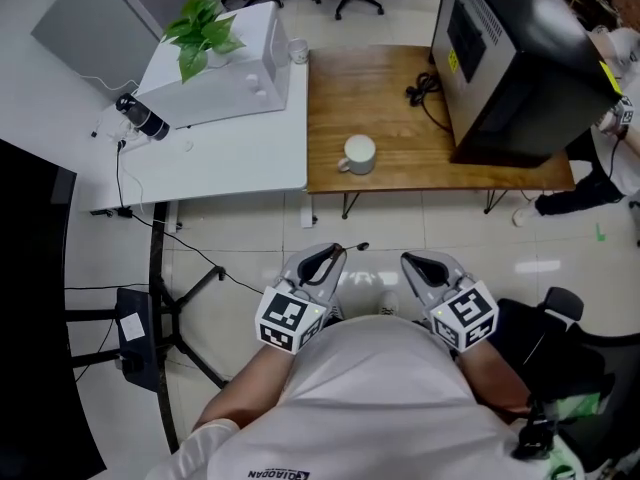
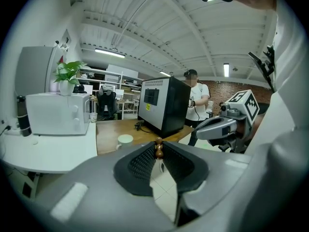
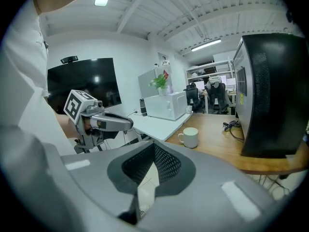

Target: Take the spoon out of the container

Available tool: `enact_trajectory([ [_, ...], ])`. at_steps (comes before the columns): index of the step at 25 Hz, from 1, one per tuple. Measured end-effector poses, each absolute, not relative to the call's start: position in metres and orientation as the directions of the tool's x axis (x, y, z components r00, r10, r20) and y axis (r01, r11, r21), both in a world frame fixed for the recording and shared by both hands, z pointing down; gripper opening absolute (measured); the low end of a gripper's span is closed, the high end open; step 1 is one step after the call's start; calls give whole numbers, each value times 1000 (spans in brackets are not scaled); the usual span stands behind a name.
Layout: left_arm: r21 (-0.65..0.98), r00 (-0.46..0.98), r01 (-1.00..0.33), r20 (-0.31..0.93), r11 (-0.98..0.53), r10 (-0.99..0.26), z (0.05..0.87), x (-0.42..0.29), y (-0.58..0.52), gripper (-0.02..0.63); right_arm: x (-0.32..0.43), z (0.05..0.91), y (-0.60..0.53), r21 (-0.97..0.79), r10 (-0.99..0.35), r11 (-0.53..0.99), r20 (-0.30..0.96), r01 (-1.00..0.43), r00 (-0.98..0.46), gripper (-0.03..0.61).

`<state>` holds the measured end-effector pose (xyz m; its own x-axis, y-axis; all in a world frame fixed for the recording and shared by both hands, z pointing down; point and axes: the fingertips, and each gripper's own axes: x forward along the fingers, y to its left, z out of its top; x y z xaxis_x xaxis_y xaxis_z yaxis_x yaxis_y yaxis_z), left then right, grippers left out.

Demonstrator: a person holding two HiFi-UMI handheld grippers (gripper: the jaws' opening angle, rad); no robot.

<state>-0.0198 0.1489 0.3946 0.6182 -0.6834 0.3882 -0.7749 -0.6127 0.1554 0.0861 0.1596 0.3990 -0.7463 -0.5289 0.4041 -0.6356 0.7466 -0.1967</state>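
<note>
A white mug [image 1: 358, 154] stands on the wooden table [image 1: 400, 173], well ahead of both grippers; it also shows as the mug [image 2: 125, 139] and the mug [image 3: 189, 137]. My left gripper [image 1: 335, 254] is held close to my body over the floor and is shut on a thin dark spoon [image 1: 354, 247], whose end pokes out to the right past the tips. In the left gripper view the spoon's brown knobbed stem [image 2: 158, 149] stands pinched between the jaw tips of the left gripper [image 2: 158, 154]. My right gripper [image 1: 412, 260] hangs beside it, and the right gripper [image 3: 154, 146] has tips together with nothing between them.
A big black cabinet [image 1: 510, 58] fills the wooden table's right end, with a cable [image 1: 425, 90] beside it. A white table [image 1: 220, 163] on the left carries a microwave [image 1: 225, 68], a plant [image 1: 200, 30] and a bottle [image 1: 143, 116]. A stand [image 1: 170, 303] sits on the floor left; a person [image 1: 612, 148] is at the right.
</note>
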Motion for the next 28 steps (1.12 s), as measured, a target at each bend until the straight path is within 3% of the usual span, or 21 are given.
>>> enact_trajectory([
  [28,170,662,-735,390,-657,-640,402,-50,137,52,54,405,150,-183,-566,708,431,-682,-703,6],
])
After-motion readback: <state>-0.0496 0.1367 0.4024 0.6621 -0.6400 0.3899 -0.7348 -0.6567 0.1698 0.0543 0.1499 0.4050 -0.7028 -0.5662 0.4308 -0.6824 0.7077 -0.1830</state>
